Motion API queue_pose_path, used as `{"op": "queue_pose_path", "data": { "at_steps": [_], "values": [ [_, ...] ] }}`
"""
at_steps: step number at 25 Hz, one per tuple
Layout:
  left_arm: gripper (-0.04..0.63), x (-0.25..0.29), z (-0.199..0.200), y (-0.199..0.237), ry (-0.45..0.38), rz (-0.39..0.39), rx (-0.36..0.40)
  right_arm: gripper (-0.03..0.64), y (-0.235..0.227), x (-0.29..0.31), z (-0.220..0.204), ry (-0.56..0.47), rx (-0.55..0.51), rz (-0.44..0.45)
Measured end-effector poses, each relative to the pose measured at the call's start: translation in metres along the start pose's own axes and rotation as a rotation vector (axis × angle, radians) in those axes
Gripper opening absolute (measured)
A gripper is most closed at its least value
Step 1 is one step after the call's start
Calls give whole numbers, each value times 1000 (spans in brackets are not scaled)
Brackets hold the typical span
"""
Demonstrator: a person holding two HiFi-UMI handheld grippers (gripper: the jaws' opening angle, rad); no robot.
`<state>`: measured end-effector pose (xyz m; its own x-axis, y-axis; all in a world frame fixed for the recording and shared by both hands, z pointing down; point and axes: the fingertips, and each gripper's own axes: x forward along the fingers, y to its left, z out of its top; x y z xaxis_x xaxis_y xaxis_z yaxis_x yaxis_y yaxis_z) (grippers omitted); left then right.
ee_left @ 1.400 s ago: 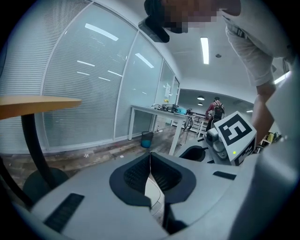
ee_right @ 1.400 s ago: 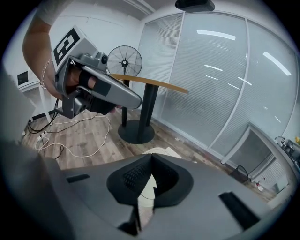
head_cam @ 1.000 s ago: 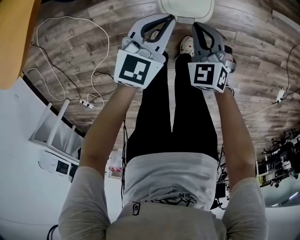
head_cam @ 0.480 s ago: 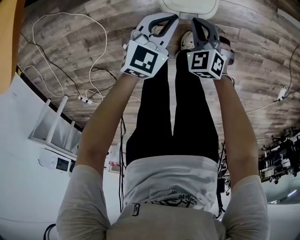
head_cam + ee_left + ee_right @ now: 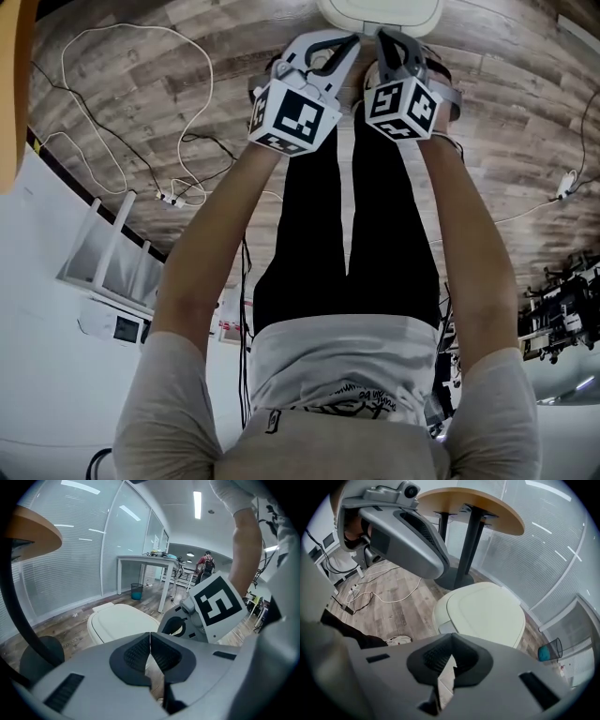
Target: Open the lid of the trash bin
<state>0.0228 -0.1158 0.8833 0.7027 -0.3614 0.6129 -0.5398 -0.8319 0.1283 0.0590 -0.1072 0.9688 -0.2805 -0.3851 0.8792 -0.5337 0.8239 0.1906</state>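
The white trash bin [image 5: 380,11] stands on the wood floor at the top edge of the head view, its lid down. Both grippers are held out over my legs, close together just short of the bin. The left gripper [image 5: 345,39] is shut with nothing in it, and so is the right gripper [image 5: 384,36]. In the left gripper view the bin's lid [image 5: 119,620] lies flat beyond the shut left gripper [image 5: 150,645], with the right gripper's marker cube [image 5: 216,605] beside it. The right gripper view looks down on the closed lid [image 5: 490,613] past the shut right gripper [image 5: 451,649].
White cables [image 5: 122,122] trail over the floor at the left, near a white rack [image 5: 108,262]. A round wooden table on a dark pedestal [image 5: 464,550] stands just behind the bin. A white shoe [image 5: 396,641] rests before it. A blue wastebasket [image 5: 136,591] and a desk [image 5: 145,562] stand farther off.
Both grippers have moved forward toward the bin and drawn closer together. Their jaws stay shut.
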Motion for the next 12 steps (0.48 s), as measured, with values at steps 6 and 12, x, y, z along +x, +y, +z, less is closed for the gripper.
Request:
{"op": "queue_pose_path", "data": {
  "at_steps": [6,12],
  "values": [
    [20,-6,-10,4,13,5,-8,6,5,8,-9,26,-2,15],
    [20,-12,-7,6,15,8,5,5,3,6,-6,52,11,9]
  ]
}}
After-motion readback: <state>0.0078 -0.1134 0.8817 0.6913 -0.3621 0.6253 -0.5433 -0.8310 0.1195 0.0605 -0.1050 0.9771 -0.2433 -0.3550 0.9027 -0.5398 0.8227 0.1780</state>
